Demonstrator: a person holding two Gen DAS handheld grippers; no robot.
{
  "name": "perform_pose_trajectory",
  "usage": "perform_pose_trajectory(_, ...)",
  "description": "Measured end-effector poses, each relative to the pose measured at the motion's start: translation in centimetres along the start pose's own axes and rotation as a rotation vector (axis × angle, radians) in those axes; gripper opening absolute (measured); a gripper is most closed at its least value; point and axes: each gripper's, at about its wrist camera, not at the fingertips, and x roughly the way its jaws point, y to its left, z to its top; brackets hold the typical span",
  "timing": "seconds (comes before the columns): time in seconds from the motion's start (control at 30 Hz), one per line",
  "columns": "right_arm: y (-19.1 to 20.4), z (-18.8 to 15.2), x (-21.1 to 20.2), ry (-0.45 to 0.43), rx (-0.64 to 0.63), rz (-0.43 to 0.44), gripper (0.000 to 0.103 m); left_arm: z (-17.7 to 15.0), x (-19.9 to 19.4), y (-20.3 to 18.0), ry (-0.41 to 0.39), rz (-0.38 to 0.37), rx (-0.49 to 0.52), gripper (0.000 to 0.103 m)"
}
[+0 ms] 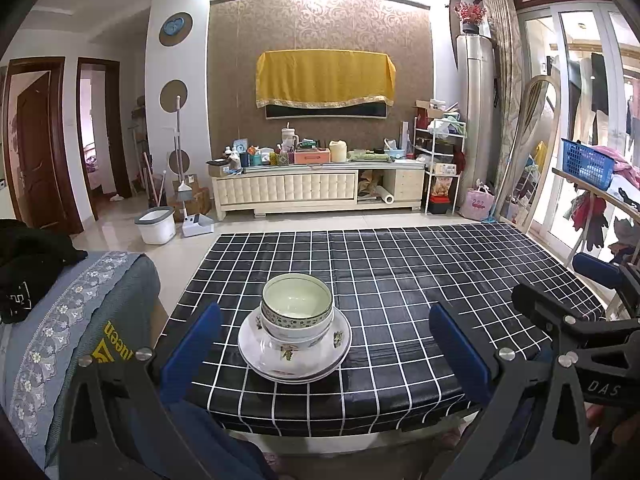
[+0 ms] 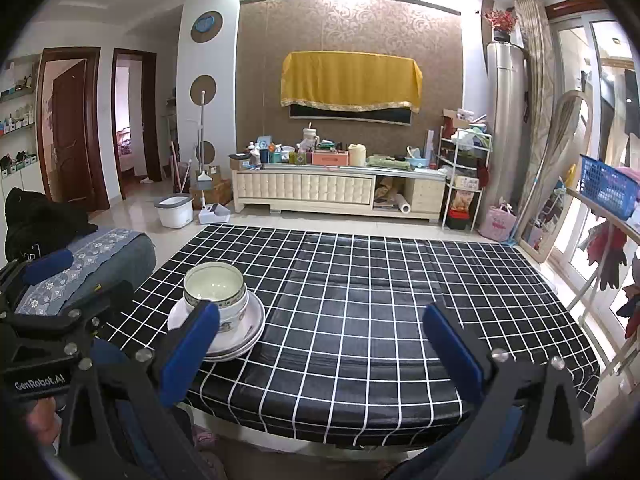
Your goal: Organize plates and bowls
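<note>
Nested bowls (image 1: 297,307) (image 2: 214,292) sit on stacked white plates (image 1: 256,350) (image 2: 252,330) with a floral print, near the front left of the black checked table (image 1: 400,280) (image 2: 360,300). My left gripper (image 1: 326,330) is open, held back from the stack, which shows between its blue fingers. My right gripper (image 2: 320,332) is open too, empty, to the right of the stack; its left finger (image 2: 192,344) overlaps the plates in view. In the left wrist view the right gripper shows at the right edge.
A sofa arm with a grey-blue lace cover (image 1: 80,320) (image 2: 100,252) stands left of the table. Beyond the table are tiled floor, a white bucket (image 1: 156,224) and a cluttered TV cabinet (image 1: 320,188). A drying rack with a blue basket (image 1: 588,164) stands on the right.
</note>
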Motion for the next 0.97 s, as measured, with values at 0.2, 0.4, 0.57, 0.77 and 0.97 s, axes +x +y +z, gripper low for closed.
perform_pose_trajectory(0.2, 0.08, -0.14, -0.04, 0.005, -0.005, -0.007, 0.103, -0.08, 0.28, 0.18, 0.009, -0.014, -0.007, 0.103)
perform_pose_trajectory(0.4, 0.2, -0.31, -0.01, 0.008, -0.014, -0.012, 0.103, -0.2, 0.47, 0.3, 0.015, -0.025, -0.011, 0.103)
perform_pose_trajectory(0.57, 0.19, -0.4, 0.02, 0.01, -0.014, -0.013, 0.103, -0.39, 0.52, 0.23, 0.017, -0.026, -0.015, 0.103)
perform_pose_trajectory(0.77, 0.07, -0.5, 0.02, 0.013, -0.013, -0.015, 0.103, -0.61, 0.29, -0.16, 0.011, -0.016, 0.001, 0.103)
perform_pose_trajectory(0.97, 0.07, -0.65, 0.21, 0.025, -0.011, -0.013, 0.103, -0.66, 0.32, -0.17, 0.018, -0.019, -0.004, 0.103)
